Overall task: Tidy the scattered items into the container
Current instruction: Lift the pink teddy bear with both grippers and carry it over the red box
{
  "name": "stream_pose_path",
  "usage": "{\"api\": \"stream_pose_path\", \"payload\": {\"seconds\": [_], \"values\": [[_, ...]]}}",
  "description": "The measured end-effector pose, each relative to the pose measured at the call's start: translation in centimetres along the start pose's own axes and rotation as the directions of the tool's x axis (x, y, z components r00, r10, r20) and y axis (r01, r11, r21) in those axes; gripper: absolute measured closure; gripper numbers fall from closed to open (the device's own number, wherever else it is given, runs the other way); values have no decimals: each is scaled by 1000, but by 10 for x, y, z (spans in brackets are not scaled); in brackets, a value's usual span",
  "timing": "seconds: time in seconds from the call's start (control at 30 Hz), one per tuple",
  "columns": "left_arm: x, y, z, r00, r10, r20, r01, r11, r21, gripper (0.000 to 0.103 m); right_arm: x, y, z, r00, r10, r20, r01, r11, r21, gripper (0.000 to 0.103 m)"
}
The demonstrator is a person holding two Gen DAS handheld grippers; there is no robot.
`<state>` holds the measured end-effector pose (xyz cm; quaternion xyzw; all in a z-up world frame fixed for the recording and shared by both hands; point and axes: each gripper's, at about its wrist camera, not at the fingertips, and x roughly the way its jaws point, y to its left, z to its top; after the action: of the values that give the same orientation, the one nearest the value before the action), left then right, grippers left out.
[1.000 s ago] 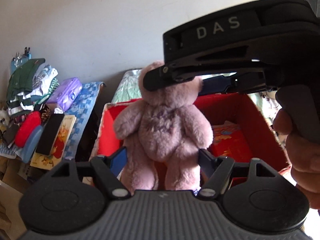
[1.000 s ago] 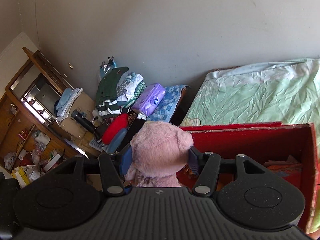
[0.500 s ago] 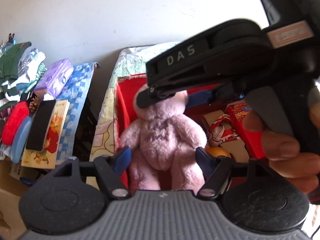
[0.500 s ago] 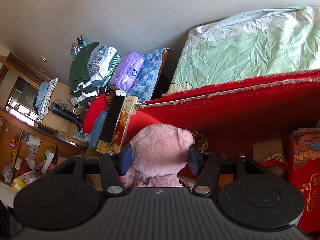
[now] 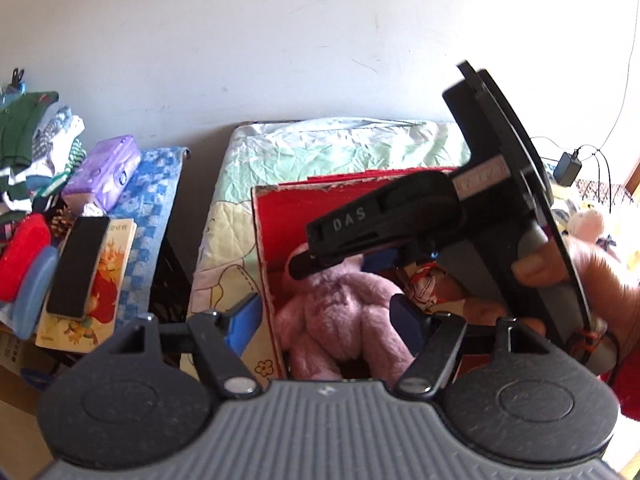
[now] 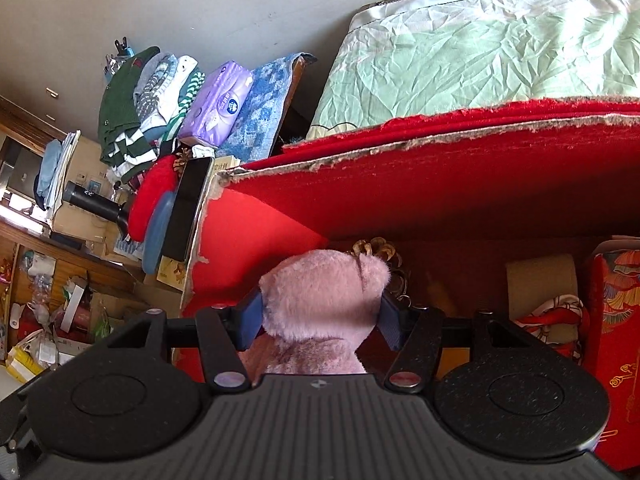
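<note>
A pink teddy bear (image 5: 340, 312) hangs low inside the red cardboard box (image 5: 280, 208), at its left end. My right gripper (image 6: 320, 316) is shut on the bear's head (image 6: 324, 292); it also shows in the left wrist view (image 5: 352, 256), above the bear. My left gripper (image 5: 324, 320) is open around the bear's body, its blue pads wide apart, the left pad outside the box wall. In the right wrist view the box wall (image 6: 440, 184) rises behind the bear.
The box holds red printed packets (image 6: 616, 320) and a cloth bundle (image 6: 548, 316) at the right. It stands on a bed with a green quilt (image 6: 480, 48). A side table at left carries a phone (image 5: 78, 264), book, purple tissue pack (image 5: 104, 172), folded clothes.
The bear has gone down from above the box rim into the box, carried by my right gripper. My left gripper's pads have spread apart and no longer touch the bear.
</note>
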<state>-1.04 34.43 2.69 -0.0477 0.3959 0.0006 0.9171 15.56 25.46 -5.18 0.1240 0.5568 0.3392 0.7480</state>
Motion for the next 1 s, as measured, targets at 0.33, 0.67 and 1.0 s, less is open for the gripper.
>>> {"api": "stream_pose_path", "payload": {"seconds": [0.33, 0.67, 1.0], "values": [[3, 0, 4, 1000, -8, 0, 8, 1000, 7, 31, -31, 4, 4, 998, -23, 59, 24, 1000, -17, 32], [9, -8, 8, 1000, 8, -12, -8, 1000, 29, 31, -47, 1, -8, 996, -77, 53, 77, 997, 0, 54], [12, -8, 8, 998, 40, -42, -39, 999, 9, 31, -46, 17, -20, 997, -43, 57, 44, 999, -20, 61]]}}
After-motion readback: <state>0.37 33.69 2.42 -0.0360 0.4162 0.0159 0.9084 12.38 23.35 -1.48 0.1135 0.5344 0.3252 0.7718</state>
